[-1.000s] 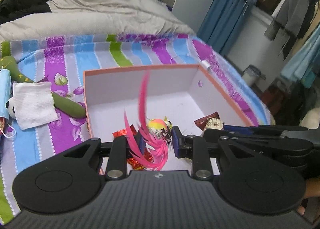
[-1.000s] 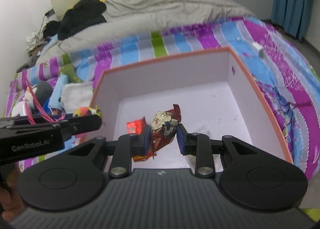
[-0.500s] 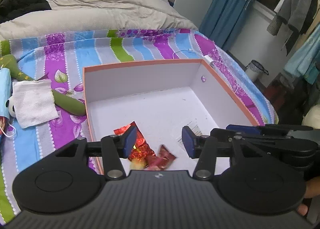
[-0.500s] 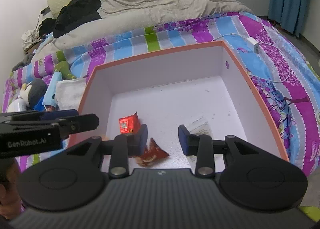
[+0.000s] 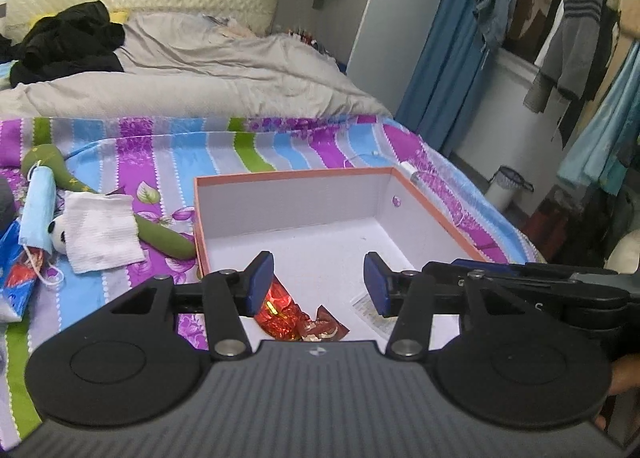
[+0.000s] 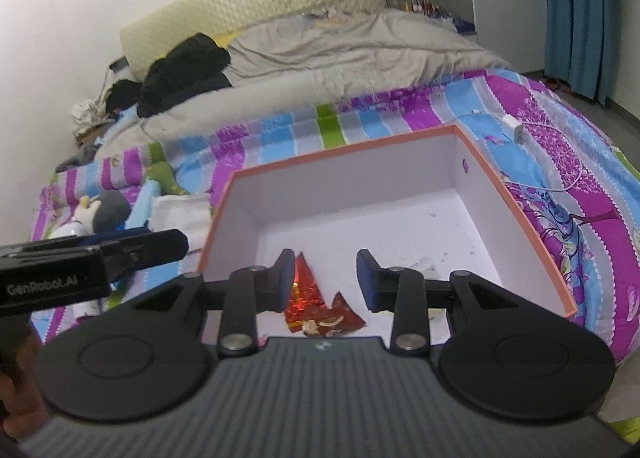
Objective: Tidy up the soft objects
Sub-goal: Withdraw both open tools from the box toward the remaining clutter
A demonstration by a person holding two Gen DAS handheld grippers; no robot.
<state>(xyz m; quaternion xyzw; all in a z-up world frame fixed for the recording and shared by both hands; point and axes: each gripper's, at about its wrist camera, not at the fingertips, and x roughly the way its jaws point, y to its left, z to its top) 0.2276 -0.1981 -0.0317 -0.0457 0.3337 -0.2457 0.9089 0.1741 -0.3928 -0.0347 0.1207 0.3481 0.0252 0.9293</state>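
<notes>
Open box (image 5: 436, 213) on the bed (image 5: 248, 149), wrappers (image 5: 298, 318) lying inside near its front wall, cloth (image 5: 100, 232) and plush toys (image 5: 160, 234) on the bedspread left of the box, quilt (image 5: 224, 77) behind, charger cable (image 6: 536, 145) right of the box

A second ago a pink feather toy was gripped in the left tongs (image 5: 318, 285) and a brown snack packet in the right tongs (image 6: 326, 277). Both have since been let go: the packet (image 6: 334, 320) is now seen lying on the floor of the box (image 5: 436, 213) beside red foil wrappers (image 5: 280, 314). Both tongs have been opened and drawn back and upward. The feather toy is no longer seen.
</notes>
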